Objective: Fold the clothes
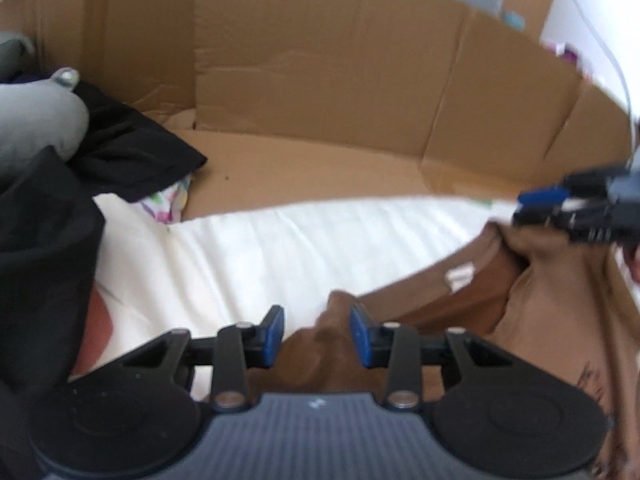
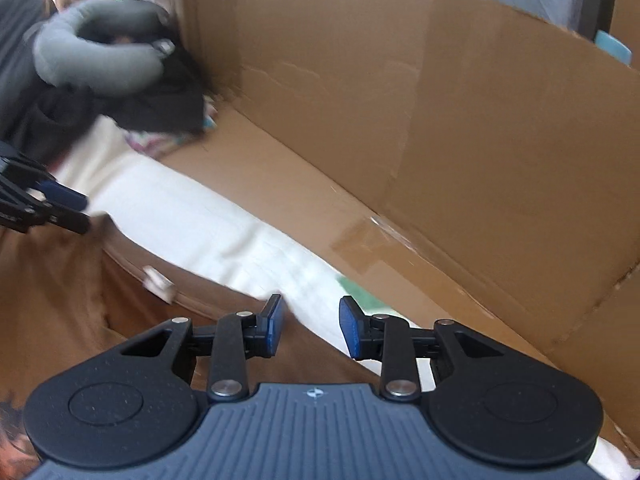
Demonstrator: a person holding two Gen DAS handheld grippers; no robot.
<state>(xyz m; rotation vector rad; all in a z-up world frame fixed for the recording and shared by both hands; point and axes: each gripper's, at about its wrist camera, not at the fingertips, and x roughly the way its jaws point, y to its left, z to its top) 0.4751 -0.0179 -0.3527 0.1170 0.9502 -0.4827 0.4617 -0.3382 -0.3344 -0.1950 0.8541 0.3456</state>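
Cardboard walls (image 1: pixel 320 60) ring the white bedding (image 1: pixel 280 248) I work over. My left tool (image 1: pixel 318 336) stands apart, a bunched fold of the brown garment (image 1: pixel 540 320) between its pads, unpinched. My right tool (image 2: pixel 308 328) gapes over the garment's edge, gripping nothing.

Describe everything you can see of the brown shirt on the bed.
The brown shirt is a soft, tan-brown garment lying rumpled on the white bed cover, neckline open with a small white label showing inside. Dark print shows near its lower edge. A bunched fold sits between the left gripper pads, which are not pressing it; the right gripper hovers open at its edge.
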